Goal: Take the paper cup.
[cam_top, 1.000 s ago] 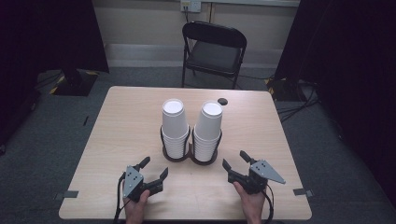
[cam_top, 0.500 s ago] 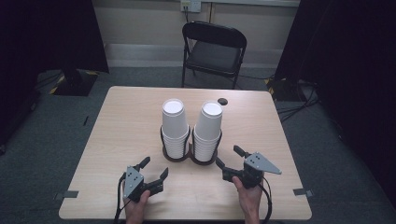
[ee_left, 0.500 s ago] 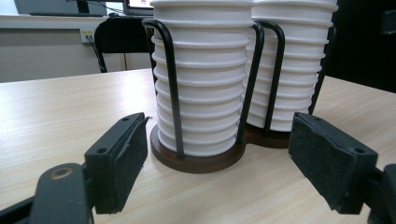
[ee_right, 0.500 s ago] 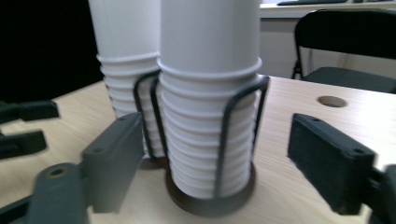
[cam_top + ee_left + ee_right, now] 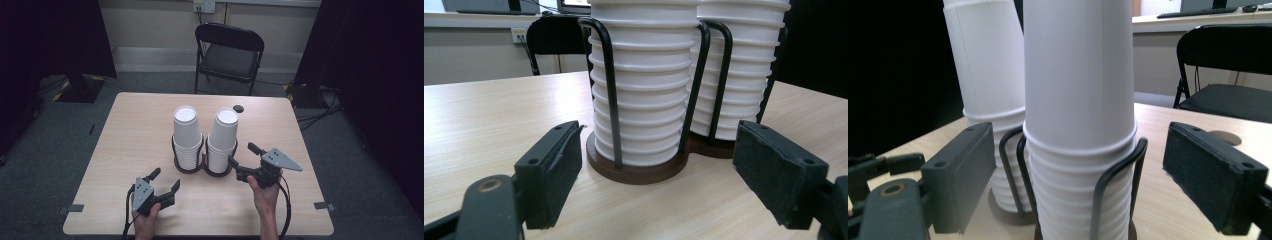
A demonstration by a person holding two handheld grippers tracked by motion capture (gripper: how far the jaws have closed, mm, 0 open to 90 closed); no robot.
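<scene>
Two tall stacks of white paper cups stand side by side in a black wire holder (image 5: pixel 190 168) with a brown base, at the middle of the table. The left stack (image 5: pixel 185 131) (image 5: pixel 649 90) is straight ahead of my left gripper (image 5: pixel 165 178) (image 5: pixel 660 132), which is open near the front edge and well short of it. My right gripper (image 5: pixel 241 155) (image 5: pixel 1083 150) is open and raised beside the right stack (image 5: pixel 224 134) (image 5: pixel 1079 100). The stack stands just beyond its wide jaws, untouched. The holder's wire (image 5: pixel 1108 185) wraps the lower cups.
The pale wooden table (image 5: pixel 130 130) has a small dark disc (image 5: pixel 238 108) behind the cups. A black folding chair (image 5: pixel 227 50) stands past the far edge. Cables trail from both grippers over the near edge.
My right gripper has moved left and forward, up to the right cup stack. The left gripper has barely shifted.
</scene>
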